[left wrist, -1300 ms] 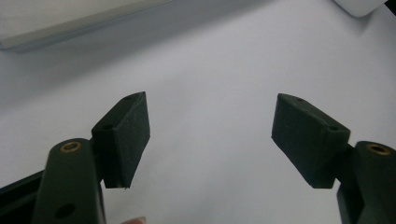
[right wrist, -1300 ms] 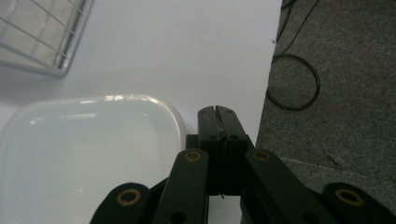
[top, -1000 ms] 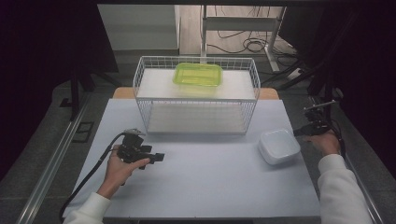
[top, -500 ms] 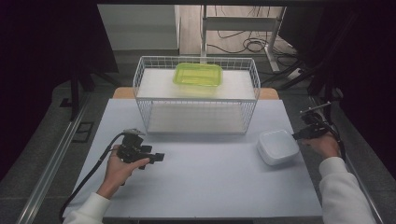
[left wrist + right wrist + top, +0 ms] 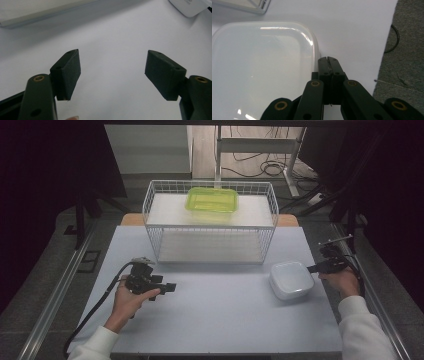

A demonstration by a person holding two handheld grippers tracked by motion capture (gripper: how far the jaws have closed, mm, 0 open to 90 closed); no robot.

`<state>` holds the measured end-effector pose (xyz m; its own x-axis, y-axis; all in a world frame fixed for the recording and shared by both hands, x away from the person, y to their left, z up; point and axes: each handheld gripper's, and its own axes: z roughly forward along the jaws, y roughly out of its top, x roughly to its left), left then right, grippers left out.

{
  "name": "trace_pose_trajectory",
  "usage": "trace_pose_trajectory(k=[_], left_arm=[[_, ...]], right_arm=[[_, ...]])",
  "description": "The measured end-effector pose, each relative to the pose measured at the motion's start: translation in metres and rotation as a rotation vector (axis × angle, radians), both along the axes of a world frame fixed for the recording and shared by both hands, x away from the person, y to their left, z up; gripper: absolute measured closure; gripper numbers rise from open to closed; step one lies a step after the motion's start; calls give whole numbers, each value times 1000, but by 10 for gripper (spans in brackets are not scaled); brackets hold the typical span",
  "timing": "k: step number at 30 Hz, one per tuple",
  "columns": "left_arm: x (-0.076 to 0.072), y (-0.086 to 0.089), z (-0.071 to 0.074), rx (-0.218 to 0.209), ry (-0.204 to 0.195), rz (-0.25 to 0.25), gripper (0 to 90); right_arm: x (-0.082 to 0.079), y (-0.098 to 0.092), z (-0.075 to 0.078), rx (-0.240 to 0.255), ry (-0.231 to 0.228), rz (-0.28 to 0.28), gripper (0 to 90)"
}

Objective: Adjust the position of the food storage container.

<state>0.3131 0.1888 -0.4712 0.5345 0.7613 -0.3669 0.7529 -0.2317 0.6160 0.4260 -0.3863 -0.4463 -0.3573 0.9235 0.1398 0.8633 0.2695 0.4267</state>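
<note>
A: Where does the white container (image 5: 291, 279) sit?

B: On the pale blue table (image 5: 220, 320), toward its right edge, just in front of the right front corner of the wire basket (image 5: 210, 222); it lies with its smooth glossy side up, and I cannot tell whether that is a lid or an upturned base; in the right gripper view (image 5: 262, 67) its left and lower parts are cut off by the frame.

A: And the right gripper (image 5: 314, 268)?

B: Its jaws are clenched flat together with nothing between them (image 5: 328, 60); the tips lie just beside the container's right rim; whether they actually touch it is hard to make out, since the rim curves away under them.

A: The left gripper (image 5: 170, 287)?

B: Well apart from the container, near the table's left front; its jaws stand wide, released, with bare table between the pads (image 5: 113, 72); a corner of the container (image 5: 190, 7) peeks in at the top right of the left gripper view, mostly cut off.

A: Anything else?

B: A green container (image 5: 212, 200) rests on the basket's upper shelf toward the back; the surroundings beyond the table are dark and hard to read.
</note>
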Motion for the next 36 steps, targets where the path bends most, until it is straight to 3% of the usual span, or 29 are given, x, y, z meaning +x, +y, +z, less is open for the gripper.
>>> trace_pose_trajectory(k=[23,36], left_arm=[[3,1,-1,-11,4,-10,285],[4,3,-1,-13,-5,-12,284]], right_arm=[[-42,49,-3,0,21,-20,891],[-51,78,-5,19,27,-6,891]])
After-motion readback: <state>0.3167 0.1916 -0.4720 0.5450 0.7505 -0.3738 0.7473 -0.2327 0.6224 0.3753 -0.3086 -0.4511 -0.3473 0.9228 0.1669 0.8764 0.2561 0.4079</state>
